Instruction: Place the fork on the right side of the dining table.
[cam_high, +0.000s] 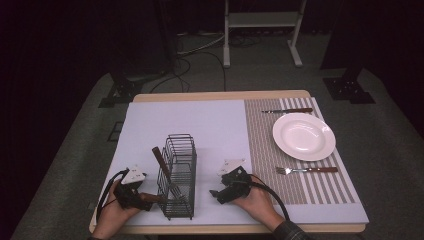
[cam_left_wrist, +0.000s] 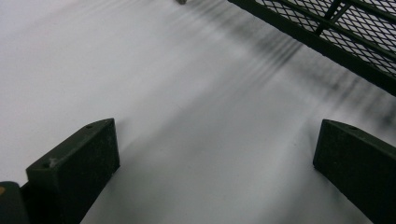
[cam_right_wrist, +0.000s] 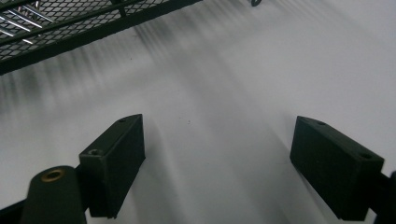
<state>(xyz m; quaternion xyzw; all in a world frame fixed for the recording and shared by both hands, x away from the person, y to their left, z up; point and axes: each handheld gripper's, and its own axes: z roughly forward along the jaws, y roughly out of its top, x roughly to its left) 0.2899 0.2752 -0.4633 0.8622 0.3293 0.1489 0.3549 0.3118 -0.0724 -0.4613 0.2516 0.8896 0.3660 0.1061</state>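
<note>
A black wire basket stands on the white mat near the front edge. A wooden-handled utensil leans inside it, handle up. My left gripper rests on the mat just left of the basket, pointing toward it. In the left gripper view its jaws stand open over bare mat, with the basket's base at the upper right. My right gripper sits right of the basket, also open with nothing between the fingers. The basket's mesh shows at the upper left there.
On the striped placemat at the right lie a white plate, a knife behind it and a fork in front. The table's front edge runs just below both hands. Dark floor and stands lie beyond the table.
</note>
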